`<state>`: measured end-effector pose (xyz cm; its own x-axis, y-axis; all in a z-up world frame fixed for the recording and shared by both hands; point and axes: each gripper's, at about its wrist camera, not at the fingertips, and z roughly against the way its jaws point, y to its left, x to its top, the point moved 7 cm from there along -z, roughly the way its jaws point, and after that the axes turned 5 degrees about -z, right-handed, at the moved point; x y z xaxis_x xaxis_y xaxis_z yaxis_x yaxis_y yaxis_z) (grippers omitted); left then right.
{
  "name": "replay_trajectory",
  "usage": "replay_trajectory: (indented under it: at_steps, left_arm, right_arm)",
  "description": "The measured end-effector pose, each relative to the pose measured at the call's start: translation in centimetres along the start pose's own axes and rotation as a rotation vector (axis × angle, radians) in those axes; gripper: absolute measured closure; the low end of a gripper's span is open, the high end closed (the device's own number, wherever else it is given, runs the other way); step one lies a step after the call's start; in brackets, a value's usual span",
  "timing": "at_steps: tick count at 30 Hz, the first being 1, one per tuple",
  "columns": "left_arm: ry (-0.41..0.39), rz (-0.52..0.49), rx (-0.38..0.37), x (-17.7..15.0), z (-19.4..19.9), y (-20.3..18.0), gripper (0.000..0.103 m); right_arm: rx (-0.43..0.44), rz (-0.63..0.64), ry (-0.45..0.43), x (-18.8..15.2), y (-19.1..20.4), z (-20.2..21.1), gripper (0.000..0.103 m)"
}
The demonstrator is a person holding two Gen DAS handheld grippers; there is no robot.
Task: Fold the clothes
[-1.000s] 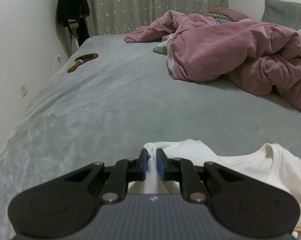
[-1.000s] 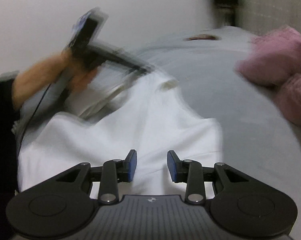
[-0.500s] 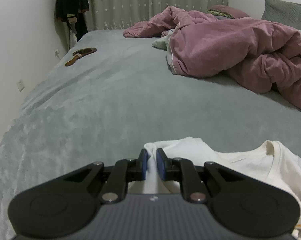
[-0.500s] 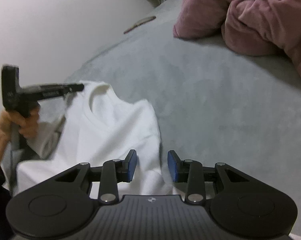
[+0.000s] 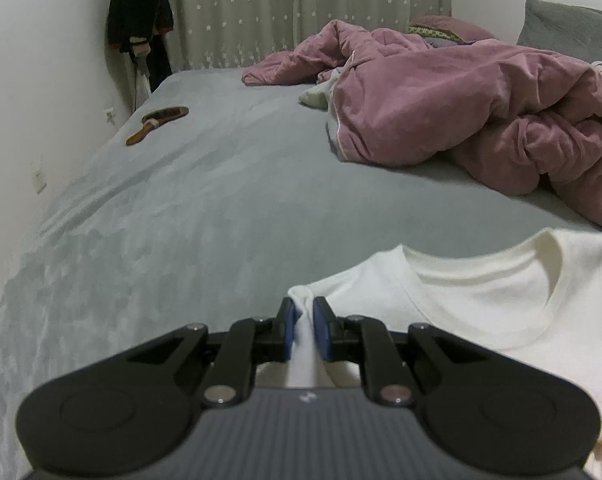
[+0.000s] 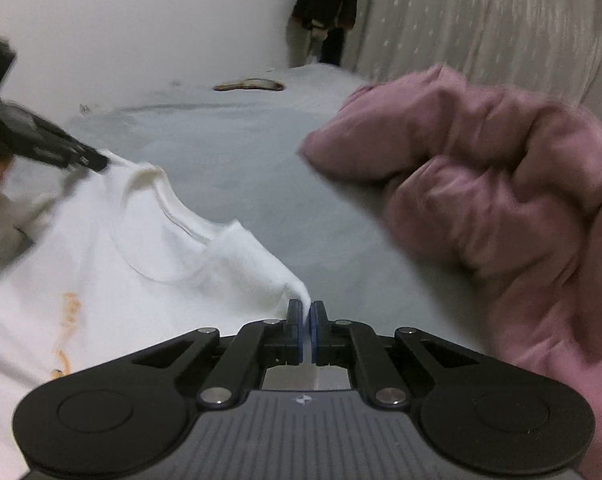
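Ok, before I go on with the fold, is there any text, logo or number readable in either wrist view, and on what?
No readable words or numbers in either view.
Left gripper: small white emblem on its body, no letters.
Right gripper: same emblem.
Left gripper's arm, seen from the right wrist: white markings, too blurred to read.
White T-shirt: orange print, too blurred to read.

The right gripper [image 6: 305, 330] swings round from over the middle of the white T-shirt [image 6: 113, 248] to its shoulder corner on the side nearest the pink duvet [image 6: 481, 200], and its jaws are closing, fabric now pinched between the blue pads where a moment ago they stood apart. The shirt pulls taut: its collar [image 5: 497, 276], slumped before, now spreads open and flat toward the duvet.
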<state>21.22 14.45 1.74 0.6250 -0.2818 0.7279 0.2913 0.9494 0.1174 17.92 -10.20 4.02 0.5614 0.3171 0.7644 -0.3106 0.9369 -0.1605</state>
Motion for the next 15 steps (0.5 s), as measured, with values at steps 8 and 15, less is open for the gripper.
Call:
replay_trajectory:
  at_steps: [8,15]
  left_arm:
    - [-0.039,-0.037,0.021,2.6,-0.9,-1.2,0.091]
    - [-0.069,-0.103,0.063,4.7,-2.9,-1.8,0.091]
  right_arm:
    - [-0.187,0.117,-0.047,1.8,-1.8,-1.4,0.098]
    - [-0.286,0.095,-0.099,4.1,-4.2,-2.8,0.098]
